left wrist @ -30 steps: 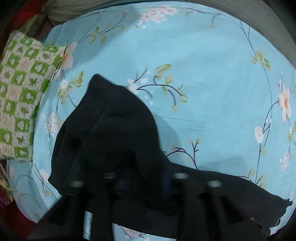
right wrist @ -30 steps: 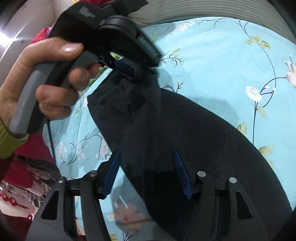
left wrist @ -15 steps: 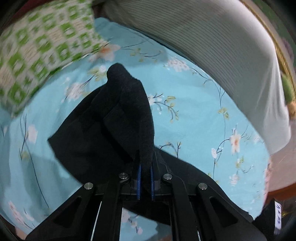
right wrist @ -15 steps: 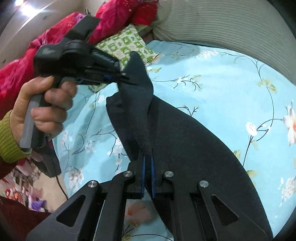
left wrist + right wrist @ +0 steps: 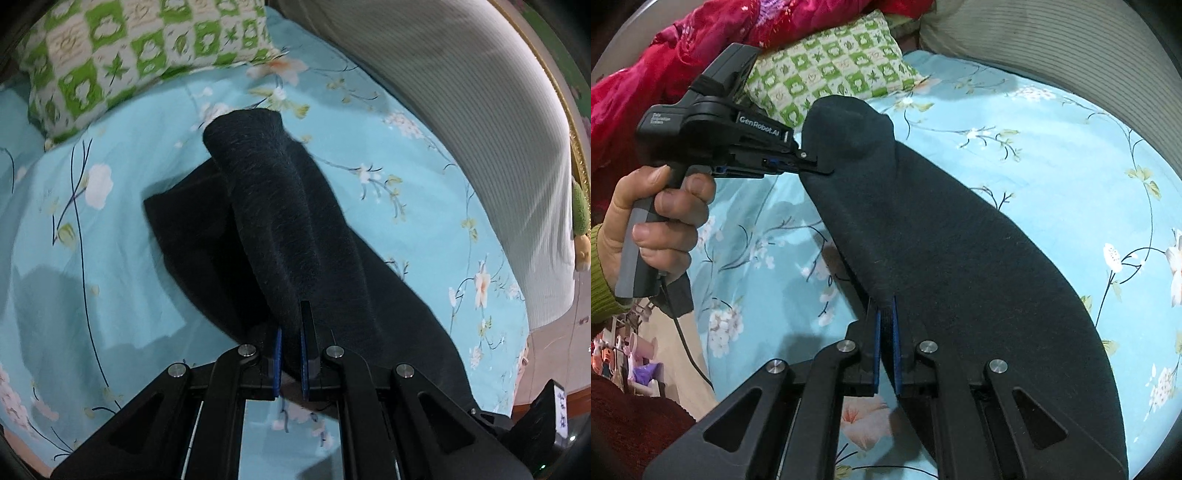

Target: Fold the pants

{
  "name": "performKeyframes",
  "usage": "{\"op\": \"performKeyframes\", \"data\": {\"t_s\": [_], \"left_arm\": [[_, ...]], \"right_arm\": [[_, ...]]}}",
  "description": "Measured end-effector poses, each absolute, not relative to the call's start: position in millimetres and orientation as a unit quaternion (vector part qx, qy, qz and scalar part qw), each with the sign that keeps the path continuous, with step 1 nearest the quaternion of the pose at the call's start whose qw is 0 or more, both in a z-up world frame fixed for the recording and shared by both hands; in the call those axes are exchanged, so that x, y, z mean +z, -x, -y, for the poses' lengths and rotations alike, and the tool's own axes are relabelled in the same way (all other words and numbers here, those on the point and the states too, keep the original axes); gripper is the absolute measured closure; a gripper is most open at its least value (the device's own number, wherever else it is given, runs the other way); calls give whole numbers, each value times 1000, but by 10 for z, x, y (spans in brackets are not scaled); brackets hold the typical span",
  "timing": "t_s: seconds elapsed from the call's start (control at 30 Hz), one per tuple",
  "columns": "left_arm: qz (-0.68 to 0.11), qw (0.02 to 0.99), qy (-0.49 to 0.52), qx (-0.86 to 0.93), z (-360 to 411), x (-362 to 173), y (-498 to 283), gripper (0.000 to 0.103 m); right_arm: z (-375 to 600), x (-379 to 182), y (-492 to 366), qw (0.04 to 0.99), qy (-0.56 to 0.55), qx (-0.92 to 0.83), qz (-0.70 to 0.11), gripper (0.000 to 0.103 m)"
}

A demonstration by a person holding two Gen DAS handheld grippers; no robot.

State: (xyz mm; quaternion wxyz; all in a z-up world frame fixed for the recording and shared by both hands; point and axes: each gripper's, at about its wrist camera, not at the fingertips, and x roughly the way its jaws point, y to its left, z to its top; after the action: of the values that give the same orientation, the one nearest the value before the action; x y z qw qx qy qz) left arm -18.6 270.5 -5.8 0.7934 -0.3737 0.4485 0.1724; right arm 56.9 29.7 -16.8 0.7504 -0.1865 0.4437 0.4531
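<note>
Right wrist view: both my grippers' jaws are clamped on the dark pants [image 5: 960, 258], lifted off the bed [image 5: 1052, 122]; soft, limp fabric droops, so I'd hold its edge.

- Left gripper [image 5: 812, 164]: black body, grey handle, white "GenRobot.AI" lettering, a black cable trailing from the handle at the frame's lower left.
- Right gripper [image 5: 885, 325]: black linkage arms, silver screws, blue pads lining the jaws.
- Left hand [image 5: 653, 218]: olive-green ribbed cuff [image 5: 600, 273].
</note>
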Motion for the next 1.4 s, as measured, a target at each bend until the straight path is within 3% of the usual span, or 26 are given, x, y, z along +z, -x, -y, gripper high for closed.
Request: {"op": "performKeyframes", "data": {"t_s": [0.43, 0.73, 0.8, 0.87, 0.97, 1.1, 1.4], "left_arm": [[-462, 781, 384, 173, -2822, -329, 257, 94], [-470, 778, 369, 192, -2903, -222, 393, 77], [-469, 777, 370, 198, -2942, -171, 424, 59], [-462, 776, 377, 204, -3001, -124, 469, 50], [-459, 772, 387, 206, -3083, -103, 500, 49], [-473, 761, 389, 212, -3160, -132, 449, 45], [-488, 747, 393, 225, -3344, -235, 348, 42]], "right_arm": [[-401, -345, -618, 742, 197, 433, -472, 94], [-398, -370, -642, 735, 176, 432, -492, 85], [-392, -343, -638, 734, 168, 436, -492, 84], [-386, -302, -630, 734, 157, 442, -492, 84], [-362, -226, -628, 736, 144, 447, -488, 82], [-285, -113, -710, 743, 111, 445, -487, 68], [228, 51, -1551, 791, -10, 355, -498, 67]]}}
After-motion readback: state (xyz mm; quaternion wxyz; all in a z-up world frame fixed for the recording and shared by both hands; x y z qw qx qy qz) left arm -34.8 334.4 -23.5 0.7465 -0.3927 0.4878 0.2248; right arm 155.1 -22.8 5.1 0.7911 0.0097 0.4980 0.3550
